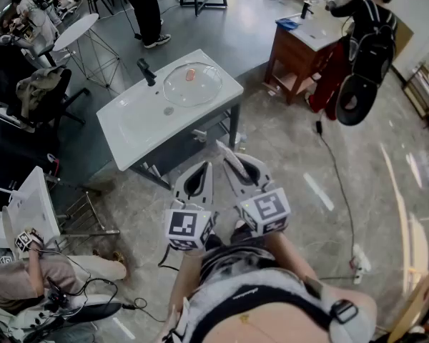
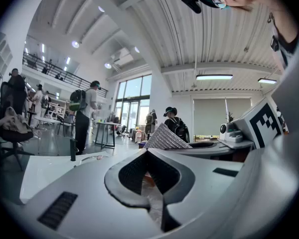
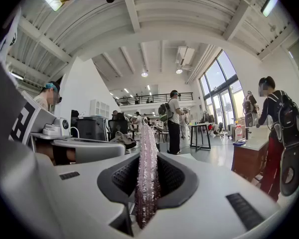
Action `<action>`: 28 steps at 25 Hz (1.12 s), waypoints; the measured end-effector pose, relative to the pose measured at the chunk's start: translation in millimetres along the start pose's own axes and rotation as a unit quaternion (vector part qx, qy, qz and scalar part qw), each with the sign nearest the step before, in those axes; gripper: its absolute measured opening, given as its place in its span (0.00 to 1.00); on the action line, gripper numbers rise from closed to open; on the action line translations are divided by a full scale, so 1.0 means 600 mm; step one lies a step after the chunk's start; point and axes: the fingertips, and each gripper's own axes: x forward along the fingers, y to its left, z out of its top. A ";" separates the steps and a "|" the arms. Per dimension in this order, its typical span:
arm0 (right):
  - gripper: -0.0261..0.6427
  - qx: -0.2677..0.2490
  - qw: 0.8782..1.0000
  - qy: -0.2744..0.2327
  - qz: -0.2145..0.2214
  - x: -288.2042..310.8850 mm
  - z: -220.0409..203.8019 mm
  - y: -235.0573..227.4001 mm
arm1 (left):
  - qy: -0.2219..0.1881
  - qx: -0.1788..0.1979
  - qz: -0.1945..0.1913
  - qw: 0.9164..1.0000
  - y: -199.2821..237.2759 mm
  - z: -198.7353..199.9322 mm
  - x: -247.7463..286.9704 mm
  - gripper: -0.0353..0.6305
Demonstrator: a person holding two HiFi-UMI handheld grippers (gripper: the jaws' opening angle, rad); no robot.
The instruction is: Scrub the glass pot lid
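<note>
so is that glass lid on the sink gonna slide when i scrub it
Probably. The glass pot lid lies loose on the glossy white sink, smooth on smooth, so it may skate or spin. It looks rigid, likely heavy for its thickness, and breakable. Its small reddish knob seems the only handhold.

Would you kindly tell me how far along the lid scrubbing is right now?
Done: the right gripper is shut on a glittery scrub cloth. In hand: both grippers are held well short of the sink, the left gripper shut and empty. Left: the glass lid lies on the sink with nothing touching it, so all the scrubbing remains.
</note>
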 end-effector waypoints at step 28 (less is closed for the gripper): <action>0.17 -0.017 0.999 -0.025 0.024 0.009 -0.007 -0.084 | -0.012 -0.014 0.030 0.999 -0.020 -0.007 0.059 0.04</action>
